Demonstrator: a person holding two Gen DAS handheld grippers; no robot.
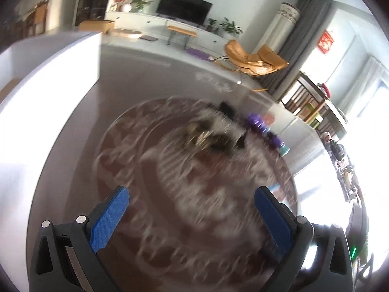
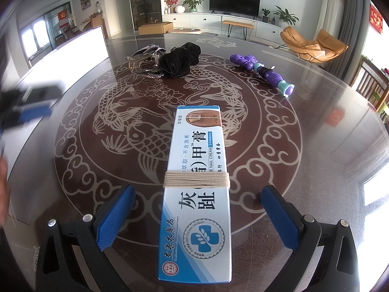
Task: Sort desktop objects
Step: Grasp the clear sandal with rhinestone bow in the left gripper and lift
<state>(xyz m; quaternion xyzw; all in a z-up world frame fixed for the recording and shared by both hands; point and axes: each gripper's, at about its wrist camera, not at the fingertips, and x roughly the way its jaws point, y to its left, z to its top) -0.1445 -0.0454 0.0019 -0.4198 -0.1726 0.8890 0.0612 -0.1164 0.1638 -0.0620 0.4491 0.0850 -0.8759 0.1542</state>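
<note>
Right wrist view: right gripper [image 2: 198, 215], jaws apart and straddling a string-wound ointment box [image 2: 198, 185] lying lengthwise at lower centre of the counter [image 2: 316, 146], seemingly aligned for pickup; hair clips [image 2: 145, 60], black cloth [image 2: 180, 59] and purple toy [image 2: 261, 71] lie along the upper frame. Left gripper [image 1: 192, 219]: jaws apart, empty, view blurred.

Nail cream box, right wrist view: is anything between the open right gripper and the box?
Nothing visible. The nail cream box lies flat on the glass table, running lengthwise between the two blue fingers of the right gripper, which is open, with bare table either side. The hair clips, black scrunchie and purple toy sit far beyond it.
</note>
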